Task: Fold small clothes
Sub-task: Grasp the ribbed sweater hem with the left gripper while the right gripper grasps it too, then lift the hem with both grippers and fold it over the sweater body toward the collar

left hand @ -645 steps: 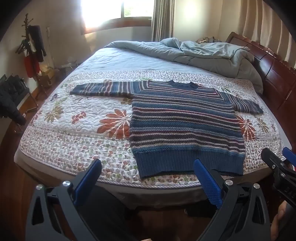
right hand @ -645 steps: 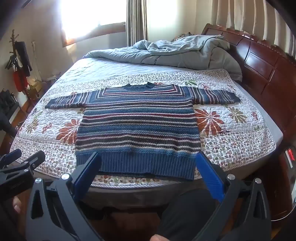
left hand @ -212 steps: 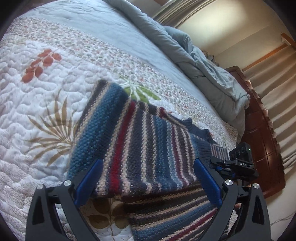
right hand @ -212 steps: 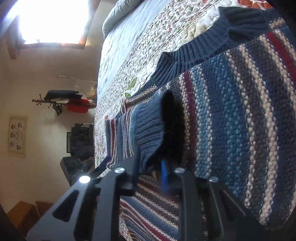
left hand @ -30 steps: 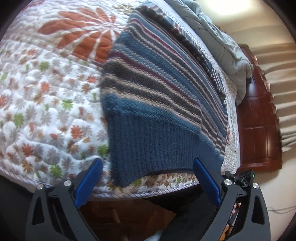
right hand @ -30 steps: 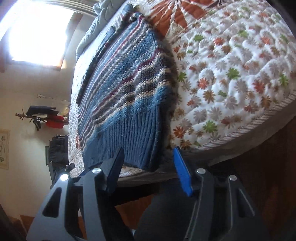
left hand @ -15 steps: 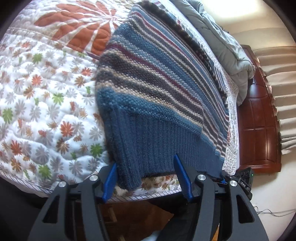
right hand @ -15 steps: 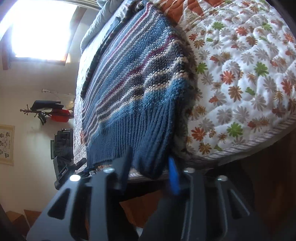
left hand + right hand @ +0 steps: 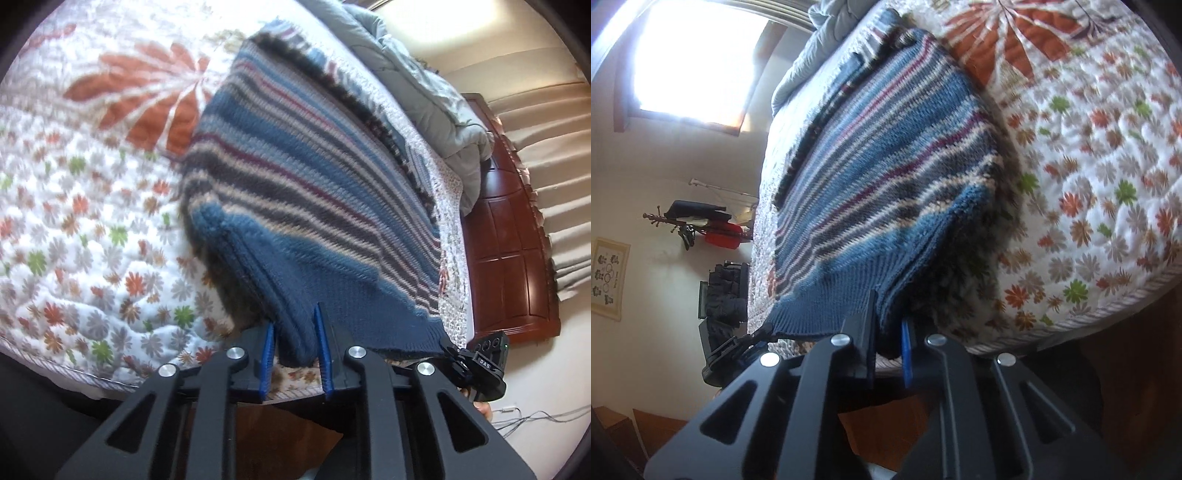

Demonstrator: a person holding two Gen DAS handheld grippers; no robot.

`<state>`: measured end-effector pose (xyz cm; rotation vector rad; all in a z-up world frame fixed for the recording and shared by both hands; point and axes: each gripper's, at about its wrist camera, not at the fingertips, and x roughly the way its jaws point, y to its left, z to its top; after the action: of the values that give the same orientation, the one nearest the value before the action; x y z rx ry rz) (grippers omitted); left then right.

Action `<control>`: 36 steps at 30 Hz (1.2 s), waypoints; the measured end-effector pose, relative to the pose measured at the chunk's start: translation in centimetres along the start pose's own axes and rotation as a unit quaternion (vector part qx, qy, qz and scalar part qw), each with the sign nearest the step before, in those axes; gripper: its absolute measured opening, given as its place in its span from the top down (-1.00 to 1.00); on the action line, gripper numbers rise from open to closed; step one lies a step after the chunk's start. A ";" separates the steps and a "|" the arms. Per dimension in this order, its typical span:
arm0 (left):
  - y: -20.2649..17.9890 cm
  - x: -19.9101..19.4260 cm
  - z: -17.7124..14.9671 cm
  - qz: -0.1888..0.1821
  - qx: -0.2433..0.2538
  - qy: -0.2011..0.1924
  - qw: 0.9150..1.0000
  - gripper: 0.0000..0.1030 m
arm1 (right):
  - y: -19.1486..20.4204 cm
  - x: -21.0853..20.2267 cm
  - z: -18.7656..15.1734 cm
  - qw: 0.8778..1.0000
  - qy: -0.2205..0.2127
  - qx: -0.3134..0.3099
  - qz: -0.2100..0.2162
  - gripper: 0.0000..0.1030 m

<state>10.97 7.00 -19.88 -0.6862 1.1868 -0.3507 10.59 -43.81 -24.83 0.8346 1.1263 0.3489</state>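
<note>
A striped blue knit sweater (image 9: 295, 177) lies on the flowered quilt (image 9: 74, 206), sleeves folded in, its ribbed hem at the bed's near edge. My left gripper (image 9: 294, 350) has the hem's left corner between its blue pads. Its jaws are still closing, and the knit bunches and lifts there. In the right wrist view, my right gripper (image 9: 888, 343) is shut on the hem's right corner of the sweater (image 9: 871, 177). Each gripper shows in the other's view: the right gripper (image 9: 476, 363) at the hem's far end, and the left gripper (image 9: 735, 350) likewise.
A grey duvet (image 9: 436, 103) is heaped at the far end of the bed by the dark wooden headboard (image 9: 509, 240). A bright window (image 9: 694, 55) and a coat rack (image 9: 701, 225) stand beyond the bed. Wooden floor lies below the quilt's edge (image 9: 1108, 306).
Both grippers went from open around the hem corners to closed on them. The hem corners have risen slightly off the quilt, and both views are now closer to the sweater.
</note>
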 end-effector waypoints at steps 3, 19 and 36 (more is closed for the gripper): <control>-0.8 -1.1 0.2 -0.005 0.009 -0.014 1.000 0.63 | 0.4 -0.4 0.4 1.000 -0.005 -0.002 0.011 0.83; 2.1 1.7 -0.1 -0.007 -0.043 0.034 0.998 0.55 | -1.8 0.7 0.8 0.999 0.021 0.040 0.001 0.69; -0.7 0.2 0.7 0.000 0.012 -0.006 1.000 0.84 | -1.3 -0.8 0.7 1.000 -0.003 0.027 0.007 0.86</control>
<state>11.74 6.55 -19.38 -0.6667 1.1693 -0.3589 10.74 -45.42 -25.13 0.8904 1.1294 0.3279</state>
